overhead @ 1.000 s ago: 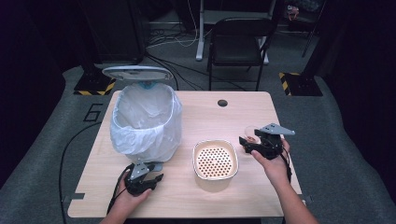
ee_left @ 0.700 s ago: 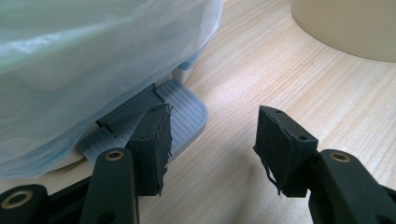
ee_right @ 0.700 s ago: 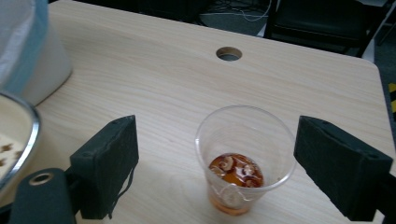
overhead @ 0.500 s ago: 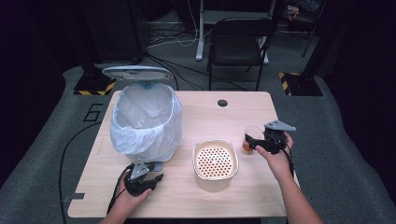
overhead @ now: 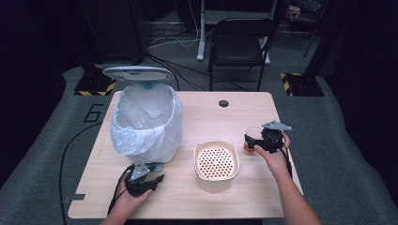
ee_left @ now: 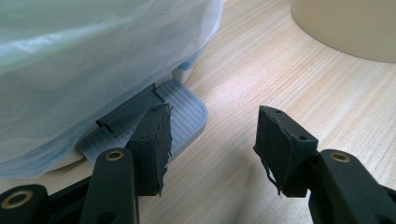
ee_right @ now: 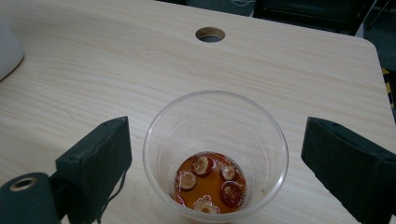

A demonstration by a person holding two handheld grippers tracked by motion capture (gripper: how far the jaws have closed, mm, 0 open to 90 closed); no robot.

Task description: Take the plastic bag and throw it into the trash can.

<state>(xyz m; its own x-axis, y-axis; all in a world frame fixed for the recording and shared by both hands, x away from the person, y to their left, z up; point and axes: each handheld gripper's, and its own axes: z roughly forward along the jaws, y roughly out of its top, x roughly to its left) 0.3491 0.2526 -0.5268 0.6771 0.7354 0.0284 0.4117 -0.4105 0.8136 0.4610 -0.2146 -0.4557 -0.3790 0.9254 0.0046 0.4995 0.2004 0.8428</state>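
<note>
A clear plastic cup (ee_right: 215, 154) holds a little orange liquid with several round pieces in it. It stands upright at the table's right side (overhead: 252, 135). My right gripper (ee_right: 215, 140) is open with one jaw on either side of the cup; neither pad touches it. Its jaws have just been opening. My left gripper (overhead: 150, 180) rests at the near left, open with nothing between its fingers. Its left jaw lies on the grey pedal (ee_left: 187, 112) of the white-bagged bin (overhead: 145, 122), whose lid (overhead: 138, 72) stands raised.
A cream bowl with a perforated strainer insert (overhead: 216, 160) sits at the table's middle front, between the two hands. A round cable hole (overhead: 223, 103) is in the far part of the tabletop. A black chair (overhead: 239, 42) stands beyond the table.
My right gripper has spread its jaws and come down around the cup. The left hand and the bin's lid have stayed put.
</note>
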